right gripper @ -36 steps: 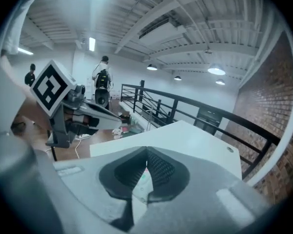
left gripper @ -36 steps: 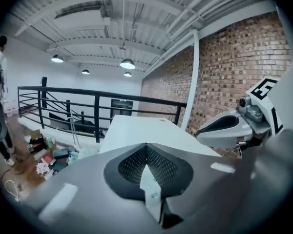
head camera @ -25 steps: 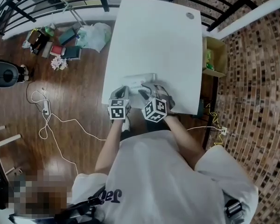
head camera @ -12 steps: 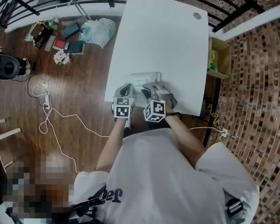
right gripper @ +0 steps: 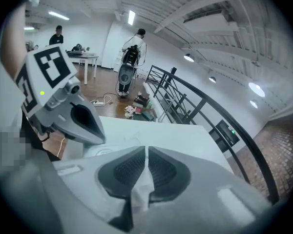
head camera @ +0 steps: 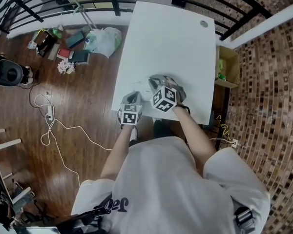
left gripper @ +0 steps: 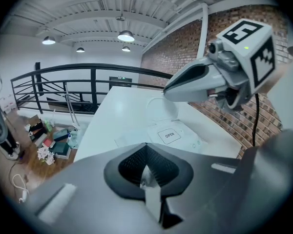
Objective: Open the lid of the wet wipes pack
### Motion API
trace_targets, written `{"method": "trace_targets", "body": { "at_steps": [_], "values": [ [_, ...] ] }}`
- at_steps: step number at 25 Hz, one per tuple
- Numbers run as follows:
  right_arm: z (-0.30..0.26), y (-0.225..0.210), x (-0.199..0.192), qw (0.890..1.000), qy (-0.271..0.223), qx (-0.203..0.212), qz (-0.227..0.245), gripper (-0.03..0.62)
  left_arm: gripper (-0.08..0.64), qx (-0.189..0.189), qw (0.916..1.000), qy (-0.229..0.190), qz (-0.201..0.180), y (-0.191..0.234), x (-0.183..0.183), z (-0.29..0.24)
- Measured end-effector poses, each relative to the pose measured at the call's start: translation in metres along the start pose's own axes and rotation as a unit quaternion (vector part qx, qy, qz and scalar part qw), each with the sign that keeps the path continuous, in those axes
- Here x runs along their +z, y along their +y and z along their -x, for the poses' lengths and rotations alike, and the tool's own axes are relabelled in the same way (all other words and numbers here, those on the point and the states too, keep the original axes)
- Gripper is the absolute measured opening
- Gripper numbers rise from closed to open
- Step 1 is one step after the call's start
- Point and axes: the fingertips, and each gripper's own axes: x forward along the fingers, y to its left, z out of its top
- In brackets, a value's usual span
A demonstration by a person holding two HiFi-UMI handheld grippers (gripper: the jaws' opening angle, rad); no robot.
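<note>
The wet wipes pack (left gripper: 178, 139) lies flat on the white table, with an OPEN label (left gripper: 169, 135) on top and its round lid (left gripper: 162, 108) flipped back. My left gripper (left gripper: 146, 152) is shut on a thin white edge of the pack at the table's near side. My right gripper (right gripper: 146, 155) is held above the pack, its jaws closing, with a white wipe (right gripper: 139, 191) pinched between the pads. In the head view the left gripper (head camera: 131, 97) is near the table's front edge and the right gripper (head camera: 154, 81) further in. The pack is mostly hidden there.
The white table (head camera: 166, 38) has a cable hole (head camera: 203, 24) at its far right. A cardboard box (head camera: 227, 62) stands right of it. Bags and books (head camera: 83, 40) and a cable (head camera: 49, 116) lie on the wooden floor to the left. A black railing (right gripper: 205, 113) runs behind.
My right gripper has risen and moved further over the table, away from the left one, and its jaws have closed. The left gripper has stayed at the pack.
</note>
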Motion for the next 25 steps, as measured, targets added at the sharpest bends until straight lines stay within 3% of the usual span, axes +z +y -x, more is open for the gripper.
{"method": "trace_targets", "body": {
  "at_steps": [6,7,11,14,17,21,25],
  "values": [
    [-0.045,-0.02,-0.018,0.996,0.042,0.032,-0.074,0.02,0.015,-0.008,1.0,-0.001,-0.005,0.0,0.0,-0.001],
    [-0.052,-0.017,-0.024,0.994,0.053,0.04,-0.083,-0.009,0.015,-0.012,0.9999,0.001,-0.009,0.0,0.0,-0.001],
    [-0.065,0.003,-0.042,0.99,0.081,0.055,-0.102,-0.011,0.015,-0.044,0.9978,0.023,-0.044,-0.002,-0.005,0.003],
    [-0.047,-0.012,-0.033,0.989,0.066,0.007,-0.133,-0.009,0.015,-0.051,0.9968,0.022,-0.058,0.002,-0.004,0.016],
    [-0.004,-0.032,-0.009,0.98,0.009,-0.052,-0.192,-0.009,0.015,-0.04,0.9978,-0.014,-0.052,0.012,0.006,0.04],
    [0.072,-0.023,0.03,0.956,-0.078,-0.127,-0.254,-0.009,0.015,-0.039,0.9947,-0.085,-0.043,0.021,0.032,0.091],
    [0.141,0.026,0.044,0.923,-0.128,-0.192,-0.307,-0.009,0.015,-0.039,0.9831,-0.174,-0.041,0.024,0.06,0.157]
  ]
}}
